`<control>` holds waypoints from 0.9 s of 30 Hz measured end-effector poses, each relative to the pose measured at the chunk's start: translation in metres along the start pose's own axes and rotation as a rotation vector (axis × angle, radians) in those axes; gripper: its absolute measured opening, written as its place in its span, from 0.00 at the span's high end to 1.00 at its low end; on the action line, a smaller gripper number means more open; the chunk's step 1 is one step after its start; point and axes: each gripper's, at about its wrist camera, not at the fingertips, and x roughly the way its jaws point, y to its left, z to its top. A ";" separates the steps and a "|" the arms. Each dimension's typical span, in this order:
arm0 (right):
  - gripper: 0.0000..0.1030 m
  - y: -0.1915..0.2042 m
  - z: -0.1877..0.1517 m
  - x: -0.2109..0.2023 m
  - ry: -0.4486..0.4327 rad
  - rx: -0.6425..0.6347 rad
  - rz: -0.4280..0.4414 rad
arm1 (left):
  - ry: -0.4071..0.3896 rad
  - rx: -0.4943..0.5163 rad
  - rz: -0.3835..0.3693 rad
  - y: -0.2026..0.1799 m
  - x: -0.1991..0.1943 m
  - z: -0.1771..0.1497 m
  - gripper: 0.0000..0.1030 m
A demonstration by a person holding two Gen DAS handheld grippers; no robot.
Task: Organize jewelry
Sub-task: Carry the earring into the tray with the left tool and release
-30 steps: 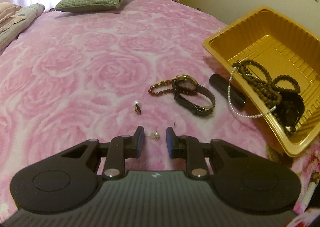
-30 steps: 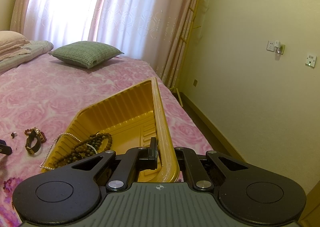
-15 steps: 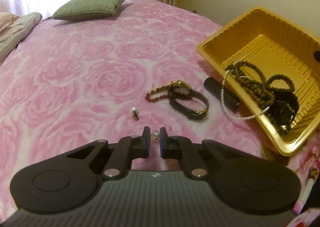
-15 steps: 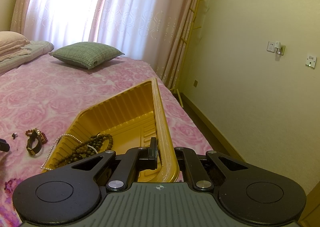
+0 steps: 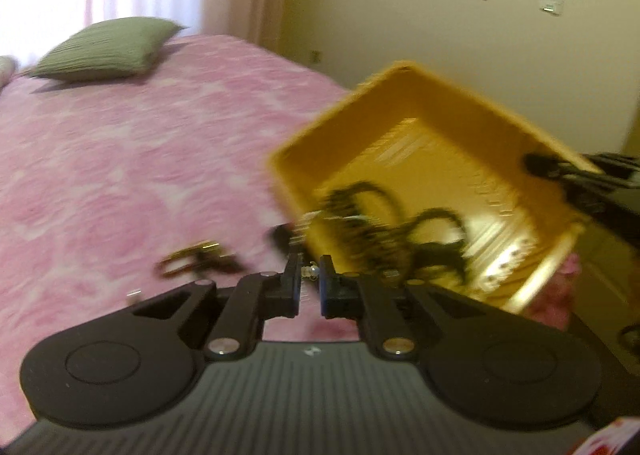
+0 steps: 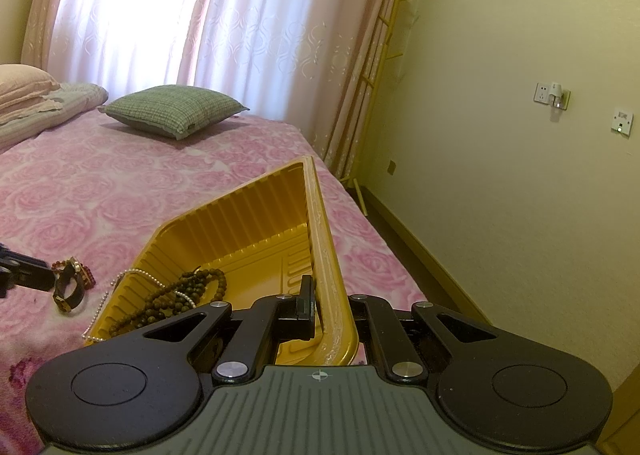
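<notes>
The right gripper (image 6: 320,311) is clamped tight on the near rim of the yellow tray (image 6: 320,223), one jaw inside the wall and one outside. That grip props the tray up at a slant on the pink bedspread (image 6: 100,191), so its open side faces the loose pieces at the lower left of the right wrist view. It looks like a deliberate hold: the tilt gives the other hand a wide mouth to drop things into.

In the blurred left wrist view, the left gripper (image 5: 310,275) has its jaws drawn almost together on a small pale earring (image 5: 310,272), pinched right at the tips and level with the tray's lower left corner. Such a tiny stud probably calls for a fingertip grip, since anything deeper would hide it.

Inside the tray lies a dark bead necklace (image 6: 180,295), heaped at the low end where the slope would gather it. A pearl strand (image 6: 116,291) hangs over the tray's low edge, half in and half out. Still on the bed, left of the tray, are a wristwatch (image 6: 70,291) and a red bead bracelet (image 6: 86,273) lying against it. A second small earring (image 5: 134,296) sits lower left in the left wrist view (too smeared to describe).

My guess is that the stud goes in next — then the watch and bracelet.
</notes>
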 end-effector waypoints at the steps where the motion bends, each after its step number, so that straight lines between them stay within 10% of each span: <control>1: 0.95 0.000 0.000 0.000 0.000 0.001 0.000 | -0.001 0.009 -0.022 -0.008 0.002 0.002 0.92; 9: 0.95 0.001 0.000 0.000 0.000 0.005 0.003 | 0.003 0.089 -0.142 -0.056 0.015 0.010 0.92; 13: 0.95 0.001 0.000 -0.001 0.001 0.008 0.003 | 0.013 0.118 -0.150 -0.062 0.016 0.006 0.76; 27: 0.95 -0.001 0.001 -0.002 0.003 0.008 0.000 | 0.005 0.000 0.104 0.034 -0.008 -0.020 0.76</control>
